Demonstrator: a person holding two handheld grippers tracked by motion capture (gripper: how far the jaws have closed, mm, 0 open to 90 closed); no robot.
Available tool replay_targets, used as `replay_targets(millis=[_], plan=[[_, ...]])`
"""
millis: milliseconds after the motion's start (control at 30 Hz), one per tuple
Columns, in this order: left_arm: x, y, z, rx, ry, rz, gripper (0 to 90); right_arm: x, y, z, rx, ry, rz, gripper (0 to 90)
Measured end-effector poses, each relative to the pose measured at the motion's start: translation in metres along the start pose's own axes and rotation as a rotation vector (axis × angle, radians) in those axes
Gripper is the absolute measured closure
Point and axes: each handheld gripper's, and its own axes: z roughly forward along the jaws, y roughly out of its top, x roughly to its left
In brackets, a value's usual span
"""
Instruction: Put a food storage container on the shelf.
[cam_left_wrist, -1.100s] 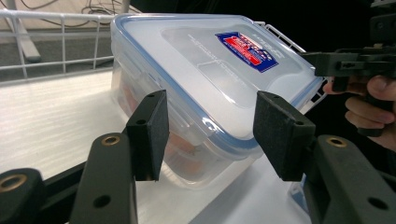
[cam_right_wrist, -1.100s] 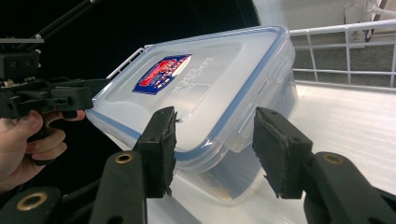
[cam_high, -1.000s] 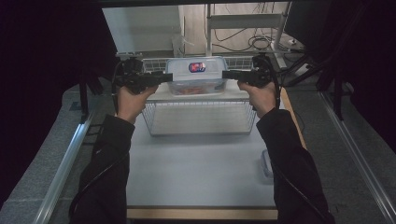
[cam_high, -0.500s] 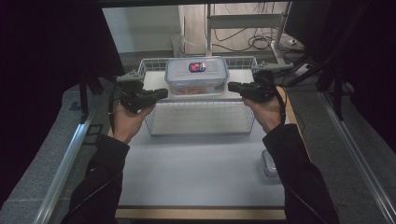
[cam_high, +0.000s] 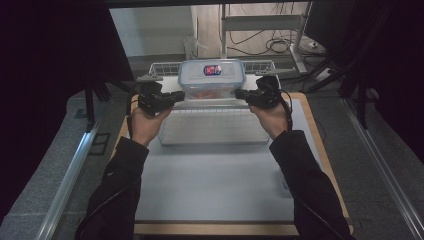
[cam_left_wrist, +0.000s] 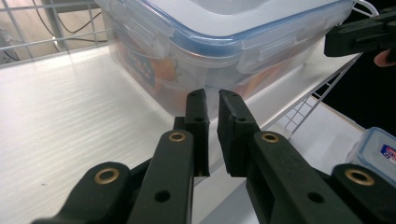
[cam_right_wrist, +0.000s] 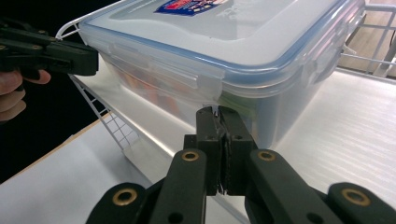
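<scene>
A clear plastic food container (cam_high: 212, 80) with a blue-rimmed lid and a red and blue label stands on top of a white wire rack (cam_high: 210, 127). My left gripper (cam_high: 176, 97) hovers just off its left side, my right gripper (cam_high: 239, 93) just off its right side; neither touches it. In the left gripper view the container (cam_left_wrist: 224, 37) is right ahead of my left gripper (cam_left_wrist: 212, 95), whose jaws are almost together with nothing between them. In the right gripper view my right gripper (cam_right_wrist: 216, 112) is shut and empty, in front of the container (cam_right_wrist: 224, 51).
The rack's flat white top (cam_left_wrist: 70, 107) extends left of the container, with a wire rail behind. A second small lidded container (cam_left_wrist: 378, 151) lies on the grey table mat (cam_high: 215, 185) below the rack. Cables and a metal stand are beyond the table.
One second ago both grippers were against the container's two ends. They have since come off it and drawn back toward the person. The container stays on the rack.
</scene>
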Motion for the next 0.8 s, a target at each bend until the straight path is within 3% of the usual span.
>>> replay_targets(millis=[267, 333, 467, 500, 600, 767, 800], plan=[[-0.011, -0.002, -0.006, -0.002, -0.020, 0.033, 75.9, 0.001, -0.004, -0.004, -0.006, 0.003, -0.001, 81.3], [-0.017, -0.005, -0.008, 0.019, -0.012, 0.062, 70.5, 0.004, -0.006, -0.007, -0.007, -0.001, -0.012, 73.8], [-0.023, -0.009, -0.011, 0.035, -0.023, 0.080, 61.3, 0.010, -0.009, -0.010, -0.003, -0.011, -0.034, 64.0], [-0.023, -0.009, -0.011, 0.035, -0.023, 0.080, 58.7, 0.010, -0.009, -0.010, -0.003, -0.011, -0.034, 64.0], [-0.030, -0.017, -0.015, 0.030, -0.032, 0.098, 50.0, 0.015, -0.014, -0.013, 0.004, -0.021, -0.067, 53.2], [-0.038, -0.029, -0.019, 0.018, -0.057, 0.124, 34.5, 0.016, -0.023, -0.015, 0.011, -0.011, -0.074, 42.7], [-0.042, -0.037, -0.022, 0.006, -0.053, 0.144, 31.9, 0.017, -0.027, -0.016, 0.011, -0.010, -0.072, 38.4]])
